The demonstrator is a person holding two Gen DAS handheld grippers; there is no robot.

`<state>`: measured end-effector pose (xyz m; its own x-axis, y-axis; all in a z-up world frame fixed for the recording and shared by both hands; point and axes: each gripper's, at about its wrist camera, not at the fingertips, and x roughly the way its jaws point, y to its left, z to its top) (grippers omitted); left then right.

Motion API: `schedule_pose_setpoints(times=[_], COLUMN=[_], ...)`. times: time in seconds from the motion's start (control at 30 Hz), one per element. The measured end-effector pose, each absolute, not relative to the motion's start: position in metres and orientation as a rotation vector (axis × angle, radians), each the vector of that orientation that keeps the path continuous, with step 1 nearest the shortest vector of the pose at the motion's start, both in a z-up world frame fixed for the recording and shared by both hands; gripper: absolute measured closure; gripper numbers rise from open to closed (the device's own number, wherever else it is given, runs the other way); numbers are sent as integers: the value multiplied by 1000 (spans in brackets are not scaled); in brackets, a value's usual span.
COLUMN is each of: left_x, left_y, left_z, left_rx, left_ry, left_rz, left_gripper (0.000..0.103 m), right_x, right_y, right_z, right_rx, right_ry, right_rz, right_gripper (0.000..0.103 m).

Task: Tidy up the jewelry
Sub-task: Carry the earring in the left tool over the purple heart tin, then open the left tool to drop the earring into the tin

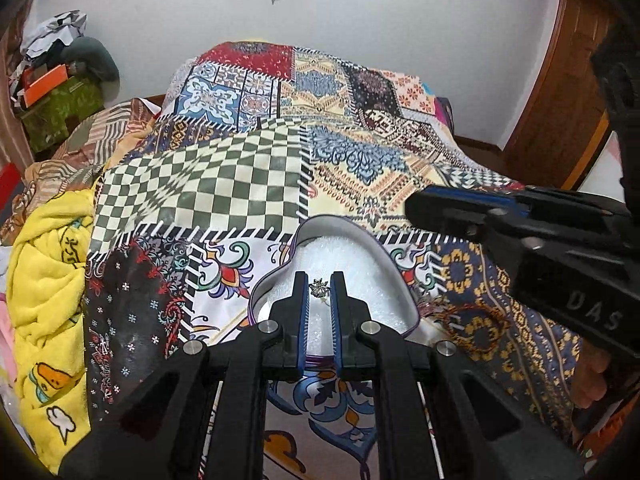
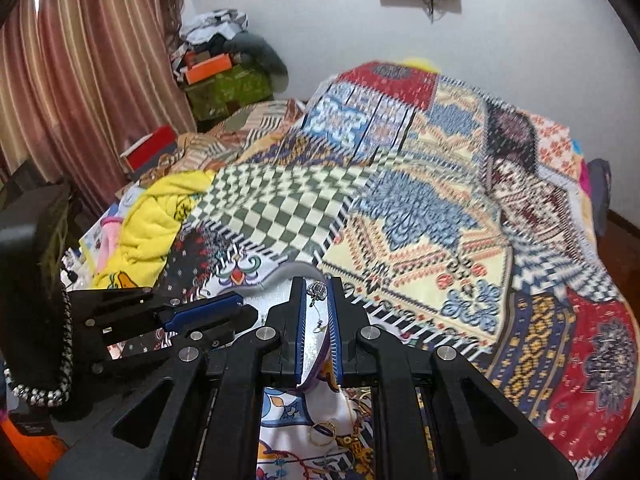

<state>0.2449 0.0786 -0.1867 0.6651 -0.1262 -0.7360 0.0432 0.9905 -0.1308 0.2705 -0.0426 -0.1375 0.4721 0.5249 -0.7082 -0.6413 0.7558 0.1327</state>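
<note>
From the left wrist, the left gripper (image 1: 319,280) hangs over a heart-shaped box (image 1: 362,240) with a white lining, which lies open on the patchwork bedspread (image 1: 224,184). Its jaws stand narrow with a gap, and a small silver ring (image 1: 320,290) appears between the tips; whether the pads touch it or it lies on the lining below cannot be told. The right gripper (image 1: 416,202) reaches in from the right, above the far rim of the box.

From the right wrist, the right gripper (image 2: 317,280) is also narrow, and a silver pendant (image 2: 318,291) with a thin chain sits between its tips over the same box (image 2: 296,270); contact cannot be told here either. A gold ring (image 2: 322,432) and further chains lie loose on the bedspread, just outside the box.

The step in hand looks like setting pieces into the box. Next would come a gentle release above the lining, then a careful low pinch for the gold ring.
</note>
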Motion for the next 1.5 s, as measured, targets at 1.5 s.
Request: schedule_pose_setpoints(times=[1.5], left_x=[221], left_y=[99], left_z=[-181], left_rx=[-76], left_ry=[825], left_rz=[-28], left_gripper=[55], right_x=[271], right_y=[-16], right_z=[-159], right_rx=[-307], right_ry=[886], right_rz=[751], right_gripper=[75])
